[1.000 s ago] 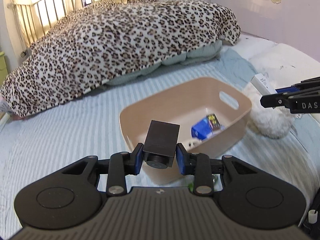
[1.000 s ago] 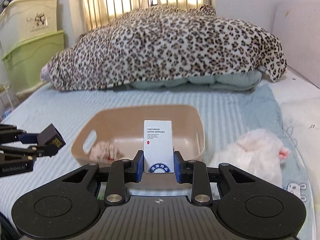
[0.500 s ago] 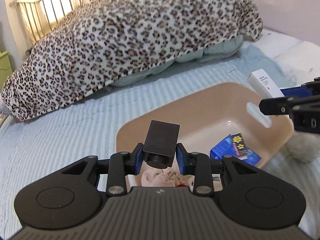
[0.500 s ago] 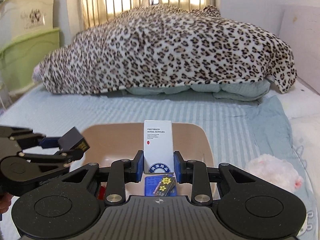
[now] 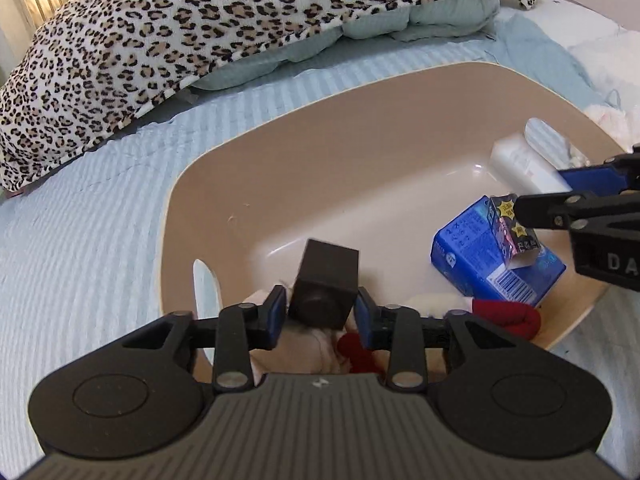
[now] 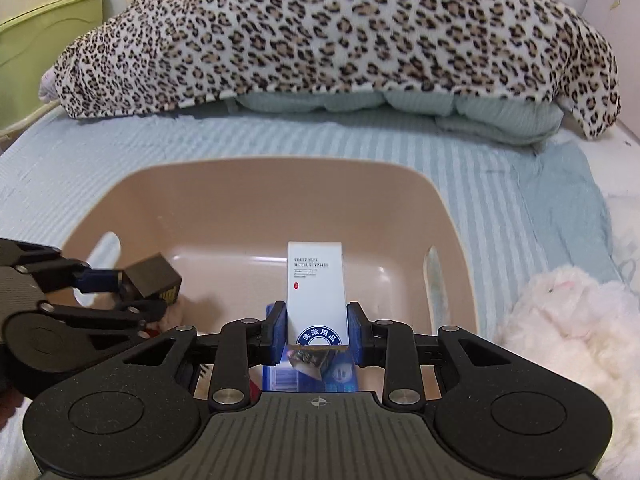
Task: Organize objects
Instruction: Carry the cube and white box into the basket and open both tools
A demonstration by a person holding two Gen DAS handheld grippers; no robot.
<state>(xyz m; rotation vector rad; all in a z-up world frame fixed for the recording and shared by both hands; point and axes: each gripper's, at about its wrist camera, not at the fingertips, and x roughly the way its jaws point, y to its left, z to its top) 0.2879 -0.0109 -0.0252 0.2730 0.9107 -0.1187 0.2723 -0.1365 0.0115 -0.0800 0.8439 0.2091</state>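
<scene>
A tan plastic basin (image 5: 320,140) (image 6: 256,208) sits on the striped blue bed. My left gripper (image 5: 320,316) (image 6: 136,294) hangs over its near end, jaws opening. The small black box (image 5: 326,284) (image 6: 154,276) between the pads looks blurred, with thin gaps at its sides. My right gripper (image 6: 317,332) (image 5: 540,190) is over the other end, jaws opening. Its pads still lie against the upright white hotel-supplies box (image 6: 316,284) (image 5: 520,164). Inside lie a blue packet (image 5: 472,256), a small dark star-printed carton (image 5: 512,228) and red and cream cloth (image 5: 516,320).
A leopard-print blanket (image 5: 200,20) over pale pillows fills the far side of the bed. A white plush toy (image 6: 560,320) lies just right of the basin. Green and cream storage boxes (image 6: 40,32) stand beyond the bed's left edge.
Both grippers have come down and forward over the basin, which now fills the views. The black box looks loosened between the left pads; the white box sits as before.
</scene>
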